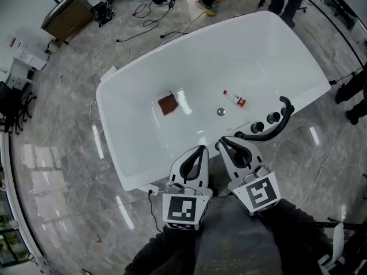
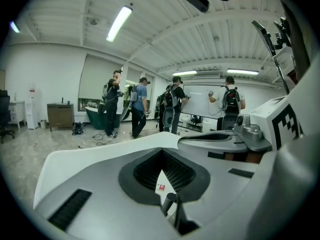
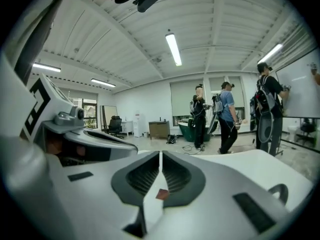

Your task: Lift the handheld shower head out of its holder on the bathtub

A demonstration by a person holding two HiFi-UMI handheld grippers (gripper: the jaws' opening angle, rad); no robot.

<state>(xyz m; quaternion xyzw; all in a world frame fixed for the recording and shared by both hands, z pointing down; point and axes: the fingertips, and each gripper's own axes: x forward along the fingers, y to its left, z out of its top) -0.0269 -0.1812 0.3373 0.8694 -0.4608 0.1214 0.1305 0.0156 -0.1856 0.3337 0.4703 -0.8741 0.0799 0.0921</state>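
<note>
The black handheld shower head [image 1: 274, 126] lies in its holder on the right rim of the white bathtub [image 1: 132, 171], next to two black knobs [image 1: 265, 122]. Both grippers hover over the tub's near rim, left of the shower head and apart from it. My left gripper [image 1: 201, 148] is shut with nothing between its jaws, and its tips meet in the left gripper view [image 2: 162, 149]. My right gripper [image 1: 220, 142] is also shut and empty [image 3: 160, 154]. A dark curved piece [image 3: 278, 191] shows low on the right of the right gripper view.
Inside the tub lie a brown square cloth [image 1: 168, 103], a small bottle with a red label [image 1: 234, 98] and a metal drain [image 1: 221, 112]. Cables [image 1: 146, 24] and a wooden cabinet [image 1: 66, 16] are on the marble floor beyond. Several people [image 2: 140, 106] stand farther off.
</note>
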